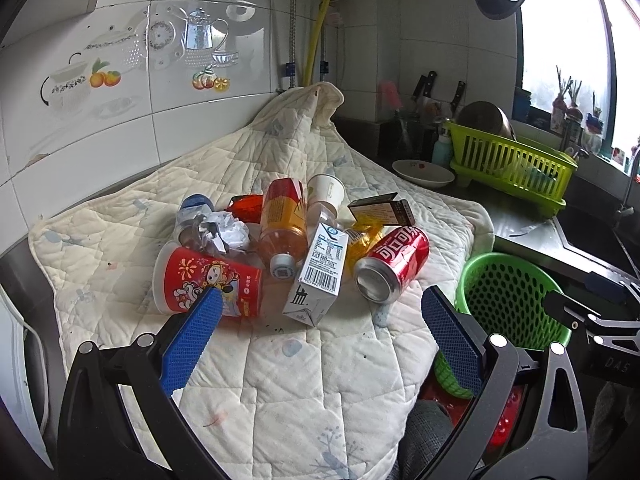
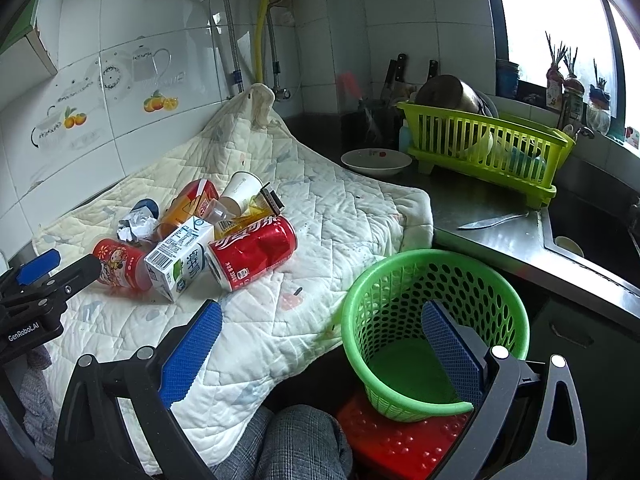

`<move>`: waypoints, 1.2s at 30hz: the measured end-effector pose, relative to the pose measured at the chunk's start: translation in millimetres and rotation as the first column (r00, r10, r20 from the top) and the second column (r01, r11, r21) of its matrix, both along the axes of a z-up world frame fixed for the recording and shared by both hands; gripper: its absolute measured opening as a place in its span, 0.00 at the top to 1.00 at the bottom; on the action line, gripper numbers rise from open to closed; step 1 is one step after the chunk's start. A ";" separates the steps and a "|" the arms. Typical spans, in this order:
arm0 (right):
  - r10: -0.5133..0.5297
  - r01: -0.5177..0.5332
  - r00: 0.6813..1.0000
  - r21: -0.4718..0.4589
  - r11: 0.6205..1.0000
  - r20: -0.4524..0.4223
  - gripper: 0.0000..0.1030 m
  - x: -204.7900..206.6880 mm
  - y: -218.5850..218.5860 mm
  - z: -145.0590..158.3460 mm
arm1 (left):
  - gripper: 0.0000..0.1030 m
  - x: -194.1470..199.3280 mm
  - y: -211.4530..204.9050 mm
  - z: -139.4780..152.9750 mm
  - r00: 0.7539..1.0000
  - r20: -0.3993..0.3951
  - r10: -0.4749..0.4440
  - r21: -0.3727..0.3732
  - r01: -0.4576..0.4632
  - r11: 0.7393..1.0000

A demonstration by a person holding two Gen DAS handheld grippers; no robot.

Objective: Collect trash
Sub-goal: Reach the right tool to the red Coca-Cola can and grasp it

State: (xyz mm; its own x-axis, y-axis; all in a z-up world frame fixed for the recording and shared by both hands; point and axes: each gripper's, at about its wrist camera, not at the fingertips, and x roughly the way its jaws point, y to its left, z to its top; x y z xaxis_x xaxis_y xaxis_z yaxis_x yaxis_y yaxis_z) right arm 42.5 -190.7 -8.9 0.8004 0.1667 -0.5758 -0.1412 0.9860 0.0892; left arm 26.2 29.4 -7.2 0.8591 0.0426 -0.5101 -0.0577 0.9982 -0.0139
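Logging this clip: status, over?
Left gripper and right gripper open, empty. Trash pile, red cola can nearest, untouched on quilted cloth. Green basket empty. Nothing blocking.

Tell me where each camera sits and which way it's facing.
Left wrist: on the left tool, aimed at the trash pile, red can centred; right tool shows at its right edge.
Right wrist: on the right tool, over the green basket; left tool and a knee visible.
Shared: can, milk carton, basket, quilt.
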 end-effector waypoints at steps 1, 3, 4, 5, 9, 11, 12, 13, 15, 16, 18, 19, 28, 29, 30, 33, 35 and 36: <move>0.005 -0.005 1.000 0.004 1.000 -0.004 0.06 2.4 0.9 0.1 | 0.05 0.6 2.2 0.2 1.000 0.000 0.004 -0.001 -0.004 1.000; 0.012 -0.011 1.000 0.004 1.000 -0.009 0.06 7.3 2.4 0.5 | 0.05 1.6 6.8 1.2 1.000 -0.001 0.016 0.000 -0.016 1.000; 0.016 -0.016 1.000 0.002 1.000 -0.009 0.06 9.9 3.9 0.6 | 0.05 2.1 9.0 1.8 1.000 -0.002 0.020 0.000 -0.020 1.000; 0.021 -0.021 1.000 0.001 1.000 -0.011 0.06 12.3 5.8 0.7 | 0.05 2.4 11.5 2.3 1.000 -0.001 0.026 0.002 -0.026 1.000; 0.052 -0.052 0.998 -0.001 0.999 -0.034 0.06 26.3 16.4 -1.1 | 0.05 5.4 24.5 2.4 0.999 -0.008 0.054 -0.005 -0.054 0.999; 0.071 -0.071 0.996 0.003 0.997 -0.052 0.06 35.7 22.8 -2.7 | 0.05 6.8 31.0 1.3 0.998 -0.013 0.067 -0.011 -0.067 0.998; 0.080 -0.079 0.995 0.006 0.997 -0.062 0.06 40.7 26.1 -3.5 | 0.05 7.7 35.1 0.6 0.997 -0.016 0.075 -0.016 -0.075 0.997; 0.088 -0.088 0.994 0.010 0.996 -0.071 0.06 46.0 29.0 -4.2 | 0.05 8.6 38.9 -0.1 0.996 -0.020 0.081 -0.022 -0.082 0.996; 0.101 -0.099 0.990 0.021 0.995 -0.096 0.06 58.6 35.3 -6.9 | 0.05 10.5 46.1 -1.5 0.995 -0.026 0.093 -0.031 -0.094 0.995; 0.108 -0.105 0.987 0.033 0.994 -0.116 0.06 66.2 38.2 -8.9 | 0.05 11.1 48.7 -2.1 0.995 -0.027 0.097 -0.034 -0.098 0.995; 0.118 -0.111 0.982 0.059 0.992 -0.145 0.06 78.0 42.3 -12.2 | 0.05 11.9 53.6 -3.2 0.994 -0.027 0.105 -0.037 -0.106 0.994; 0.122 -0.112 0.980 0.070 0.991 -0.156 0.06 83.2 44.7 -13.9 | 0.05 12.3 55.9 -4.0 0.994 -0.029 0.108 -0.042 -0.109 0.993; 0.146 -0.080 0.945 0.225 0.971 -0.293 0.06 137.1 60.4 -33.5 | 0.05 20.0 76.3 -11.9 0.991 -0.045 0.123 -0.067 -0.126 0.990; 0.157 -0.076 0.938 0.258 0.963 -0.310 0.06 143.8 61.2 -36.5 | 0.05 21.0 78.7 -12.4 0.991 -0.045 0.124 -0.070 -0.127 0.989; 0.158 -0.065 0.932 0.278 0.958 -0.327 0.06 150.4 61.3 -39.4 | 0.05 21.9 81.0 -12.9 0.991 -0.046 0.124 -0.073 -0.128 0.989; 0.148 -0.025 0.919 0.321 0.947 -0.366 0.06 168.6 62.2 -48.2 | 0.06 24.9 86.0 -13.9 0.991 -0.050 0.125 -0.079 -0.128 0.989; 0.137 0.007 0.908 0.344 0.939 -0.395 0.07 179.9 60.9 -54.7 | 0.07 26.6 87.6 -14.9 0.991 -0.053 0.121 -0.079 -0.125 0.989; 0.136 0.021 0.902 0.357 0.934 -0.409 0.07 184.7 60.0 -57.9 | 0.07 27.8 88.7 -15.4 0.991 -0.053 0.121 -0.078 -0.124 0.989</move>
State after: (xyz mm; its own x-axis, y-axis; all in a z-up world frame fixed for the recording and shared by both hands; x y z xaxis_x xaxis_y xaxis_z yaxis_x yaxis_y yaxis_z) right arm 227.1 -130.7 -66.8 0.4780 0.4553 -0.7512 -0.0684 0.8719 0.4849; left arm 54.0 118.1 -22.6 0.8245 0.1028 -0.5564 -0.1821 0.9793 -0.0889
